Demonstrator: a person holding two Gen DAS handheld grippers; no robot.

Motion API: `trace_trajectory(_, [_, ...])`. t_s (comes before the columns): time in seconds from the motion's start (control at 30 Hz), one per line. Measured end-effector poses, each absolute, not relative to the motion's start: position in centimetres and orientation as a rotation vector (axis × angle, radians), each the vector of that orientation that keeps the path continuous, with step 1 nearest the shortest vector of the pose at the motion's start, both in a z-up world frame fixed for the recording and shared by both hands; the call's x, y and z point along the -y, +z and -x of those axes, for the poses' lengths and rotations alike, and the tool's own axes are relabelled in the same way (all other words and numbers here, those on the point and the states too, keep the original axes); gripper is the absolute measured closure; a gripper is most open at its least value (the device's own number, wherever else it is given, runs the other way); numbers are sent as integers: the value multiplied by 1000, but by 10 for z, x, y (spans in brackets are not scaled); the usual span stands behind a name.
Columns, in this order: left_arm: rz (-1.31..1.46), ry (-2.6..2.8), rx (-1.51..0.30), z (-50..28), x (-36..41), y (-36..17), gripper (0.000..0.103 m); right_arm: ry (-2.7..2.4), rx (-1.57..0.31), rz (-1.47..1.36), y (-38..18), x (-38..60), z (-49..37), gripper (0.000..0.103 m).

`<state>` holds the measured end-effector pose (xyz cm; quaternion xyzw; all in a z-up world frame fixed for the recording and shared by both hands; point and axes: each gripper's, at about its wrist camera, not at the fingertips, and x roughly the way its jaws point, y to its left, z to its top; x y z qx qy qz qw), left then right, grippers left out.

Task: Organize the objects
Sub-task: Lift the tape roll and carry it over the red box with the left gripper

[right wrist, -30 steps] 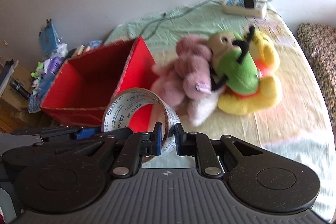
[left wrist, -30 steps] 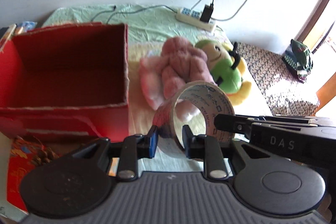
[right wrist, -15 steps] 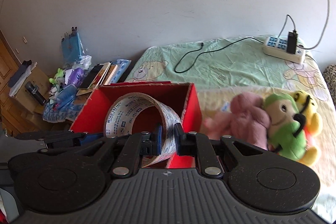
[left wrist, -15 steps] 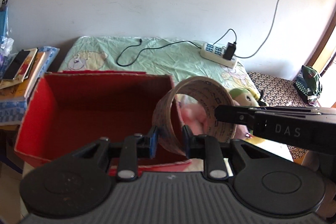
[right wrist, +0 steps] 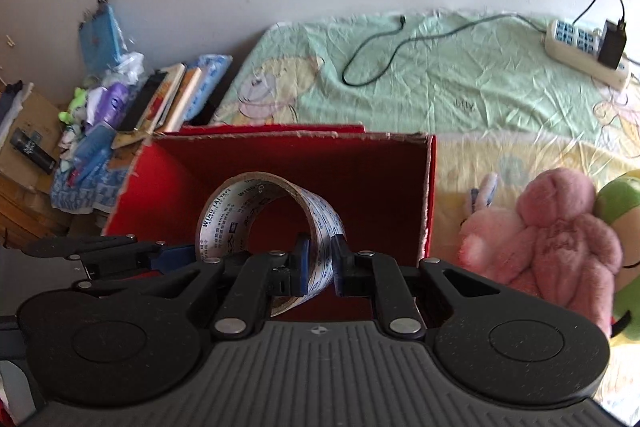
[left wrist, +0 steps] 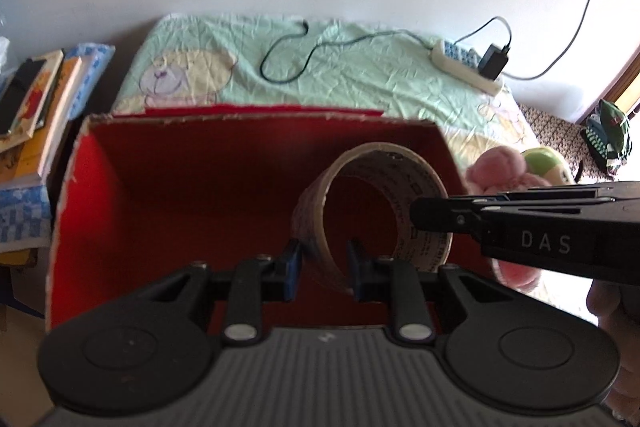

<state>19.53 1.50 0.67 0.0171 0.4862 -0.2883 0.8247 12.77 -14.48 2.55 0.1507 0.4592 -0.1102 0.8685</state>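
Gripping opposite walls of the wide printed roll of clear packing tape (left wrist: 372,211), the left gripper (left wrist: 323,269) and right gripper (right wrist: 320,263) hold it over the open red cardboard box (right wrist: 429,195). That box sits at the bed's left edge, beside a pink plush toy (right wrist: 552,227).

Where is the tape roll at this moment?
In both wrist views the tape roll is held over the red box, pinched by both claws, left of the pink plush.

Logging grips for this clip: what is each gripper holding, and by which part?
Both hold the tape roll: the left gripper and right gripper each pinch its wall on opposite sides.
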Motion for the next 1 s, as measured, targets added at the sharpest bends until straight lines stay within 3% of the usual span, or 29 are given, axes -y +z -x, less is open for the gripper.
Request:
trace_trajectory(0.37, [-113, -671, -1187, -234, 7, -38, 82, -353, -1068, -230, -10, 143, -158, 91])
trace_trajectory(0.53, [-113, -679, -1223, -244, 9, -48, 74, -390, -1079, -159, -12, 142, -165, 92])
trace_trajectory(0.73, [-96, -704, -1234, -248, 7, -55, 71, -423, -1093, -122, -12, 143, -169, 94])
trace_trajectory(1.0, [-110, -718, -1216, -245, 6, -54, 72, -441, -1086, -133, -12, 143, -173, 85])
